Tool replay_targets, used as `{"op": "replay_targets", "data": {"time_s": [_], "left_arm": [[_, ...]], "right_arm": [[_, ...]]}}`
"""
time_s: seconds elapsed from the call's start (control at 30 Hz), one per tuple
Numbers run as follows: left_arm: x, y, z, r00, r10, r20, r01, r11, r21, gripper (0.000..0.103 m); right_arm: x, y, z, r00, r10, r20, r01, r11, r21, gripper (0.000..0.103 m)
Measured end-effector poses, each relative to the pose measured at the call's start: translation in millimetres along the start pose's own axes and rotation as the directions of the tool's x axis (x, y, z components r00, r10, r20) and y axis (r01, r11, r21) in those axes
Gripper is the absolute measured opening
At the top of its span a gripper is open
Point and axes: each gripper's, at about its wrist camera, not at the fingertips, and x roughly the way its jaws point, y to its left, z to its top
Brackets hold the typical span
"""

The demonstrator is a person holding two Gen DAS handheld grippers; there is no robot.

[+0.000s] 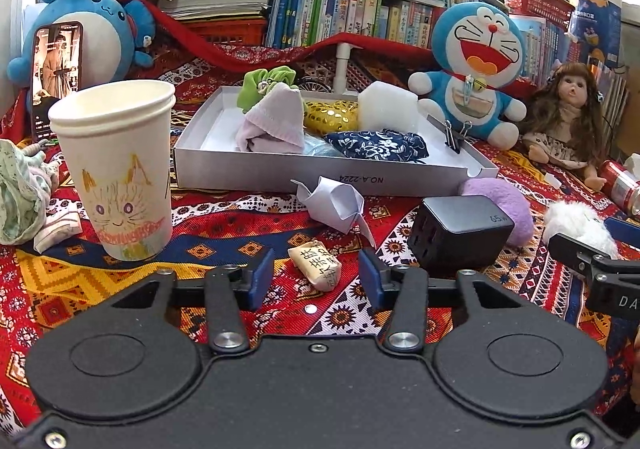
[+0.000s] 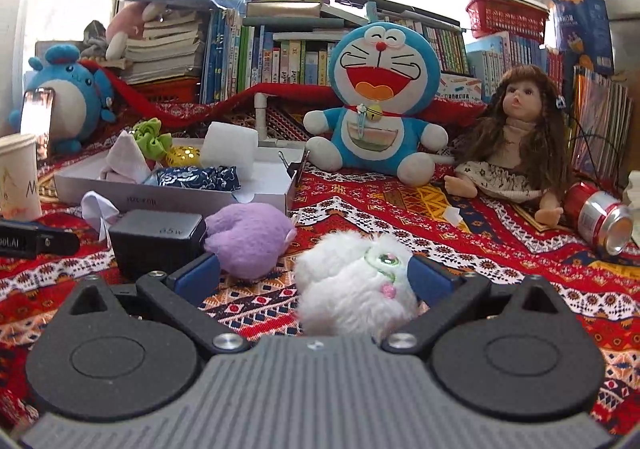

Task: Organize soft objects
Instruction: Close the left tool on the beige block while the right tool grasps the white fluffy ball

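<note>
One white fluffy toy [image 2: 354, 285] lies nearest the right wrist camera, sitting on the patterned cloth [image 2: 460, 245] between the blue pads of the right gripper [image 2: 314, 277]. Its jaws stand wide; the right-hand pad touches the fur, while the left-hand pad stands apart from it. Just beyond lies one purple plush [image 2: 250, 239], touching one black charger block [image 2: 158, 239]. In the left wrist view the left gripper [image 1: 316, 275] hovers low over the cloth with its jaws moderately open and holding nothing; one small wrapped packet [image 1: 316, 263] lies on the cloth between and just ahead of the pads, and whether it touches either cannot be told. One folded white paper shape [image 1: 334, 201] lies ahead of it, and one paper cup [image 1: 120, 169] with a drawn cat face stands upright to the left. One shallow white box [image 1: 320, 169] holds five soft things: a pale pink cloth [image 1: 272, 125], a green bundle [image 1: 262, 85], a gold-spotted pouch [image 1: 332, 115], a white block [image 1: 386, 105] and a navy patterned pouch [image 1: 376, 145]. Two binder clips [image 1: 456, 135] grip its right wall. Behind sit one Doraemon plush [image 1: 476, 69], one round blue plush [image 1: 84, 29], one doll [image 1: 572, 117] and one tipped red can [image 2: 600, 217].
</note>
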Motion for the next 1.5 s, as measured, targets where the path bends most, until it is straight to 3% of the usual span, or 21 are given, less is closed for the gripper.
{"op": "replay_targets", "data": {"time_s": [0.43,0.77,0.9,1.07,1.1,1.27,1.5], "left_arm": [[3.3,-1.1,-0.1,1.000,0.005,-0.006,-0.005,1.000,-0.002,0.026],[3.8,-1.0,-0.8,1.000,0.010,-0.001,-0.010,1.000,0.010,0.026],[5.6,-3.5,-0.5,1.000,0.009,-0.003,-0.009,1.000,0.027,0.033],[6.2,-8.5,-1.6,1.000,0.022,-0.002,-0.021,0.998,0.054,0.032],[6.3,-8.9,-1.2,1.000,0.020,-0.003,-0.020,0.998,0.053,0.024],[4.5,-7.9,0.1,1.000,0.018,-0.007,-0.018,0.999,0.038,0.022],[-3.0,-5.7,4.7,1.000,0.020,0.018,-0.020,0.999,0.031,0.022]], "right_arm": [[-1.2,-1.5,1.5,0.998,-0.056,0.016,0.055,0.998,0.017,0.102],[7.3,-10.5,2.1,0.992,-0.116,-0.044,0.118,0.992,0.037,0.102],[9.4,-9.7,0.3,0.992,-0.102,-0.068,0.105,0.994,0.039,0.100],[10.0,-8.7,0.5,0.992,-0.097,-0.076,0.100,0.994,0.042,0.091],[10.4,-9.6,0.5,0.992,-0.093,-0.081,0.097,0.994,0.049,0.089],[8.4,-14.7,1.2,0.992,-0.099,-0.080,0.107,0.990,0.092,0.064],[2.1,-17.7,5.9,0.993,-0.106,-0.045,0.110,0.987,0.116,0.059]]}}
